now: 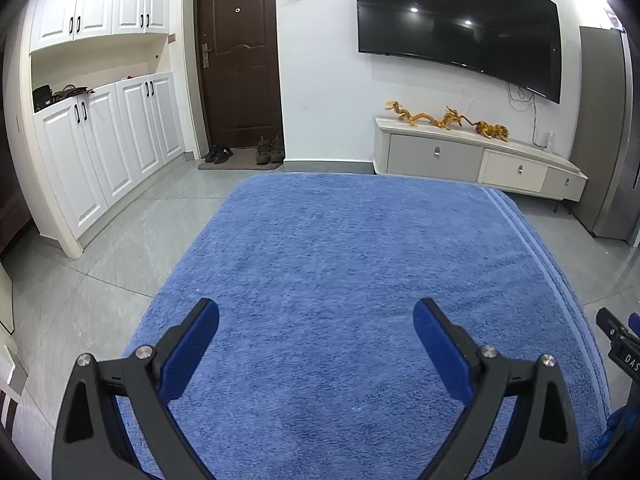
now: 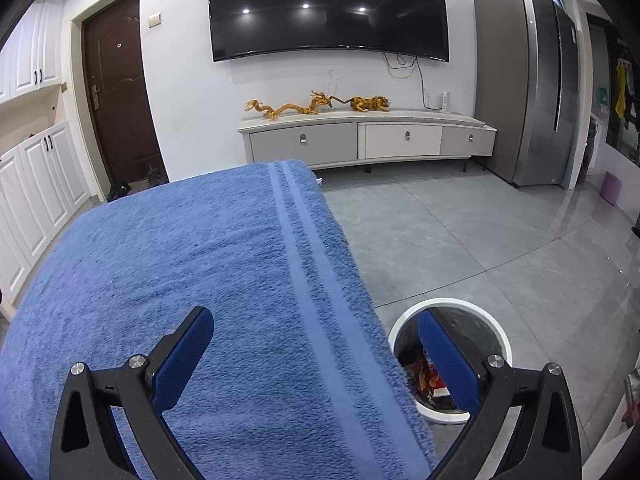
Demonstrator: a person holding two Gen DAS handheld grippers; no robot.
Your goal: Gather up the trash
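Trash (image 2: pixel 430 378) lies in the bin (image 2: pixel 505 338) on the floor off the worktop's (image 1: pixel 340 260) right edge; none shows on top. Both hand-held grippers (image 1: pixel 316 322) (image 2: pixel 316 330) hover spread, empty. Scan before reaching.

Bright, even ceiling light glares off the television (image 2: pixel 328 8); sharp centres, fisheye-bent, dark edges.

White letters reading "DAS", cut off by the frame edge, stand on the black body of the right gripper (image 1: pixel 624 354) at the margin of the left wrist view. The printed red wrappers (image 2: pixel 426 378) in the white-rimmed trash bin (image 2: pixel 496 326) are too small to read.
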